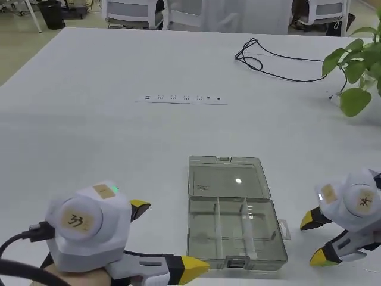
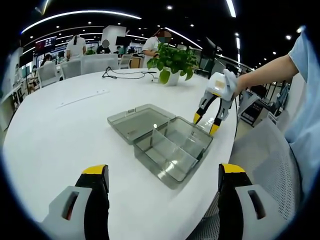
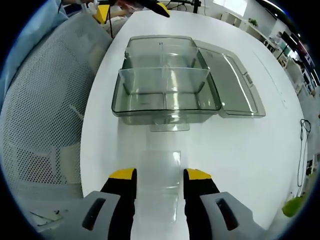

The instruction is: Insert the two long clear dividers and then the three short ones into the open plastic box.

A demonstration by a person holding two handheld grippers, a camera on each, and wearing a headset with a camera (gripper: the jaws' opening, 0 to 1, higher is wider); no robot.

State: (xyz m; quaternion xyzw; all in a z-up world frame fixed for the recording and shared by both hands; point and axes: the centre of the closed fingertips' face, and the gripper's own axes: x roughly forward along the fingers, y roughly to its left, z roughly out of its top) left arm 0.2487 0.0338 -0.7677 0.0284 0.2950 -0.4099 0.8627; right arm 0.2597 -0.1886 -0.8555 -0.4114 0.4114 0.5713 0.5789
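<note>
A: Where'd the box [image 1: 194,238] end up?
B: Open on the table [image 1: 107,143], long dividers [image 1: 218,223] inside. Left claw [image 2: 163,170] wide, empty. Right claw [image 3: 160,173] straddled a short divider [image 3: 159,159]; couldn't tell if gripped.

The white counter [image 1: 89,131] is carrying an open plastic box [image 1: 235,229], which is sitting close to the near edge with its lid [image 1: 226,176] lying flat toward the middle. A white strip [image 1: 181,99] is lying out in the middle. A black cable [image 1: 238,57] is looping toward the far right corner, and a leafy plant [image 1: 355,100] is standing at the right edge.
</note>
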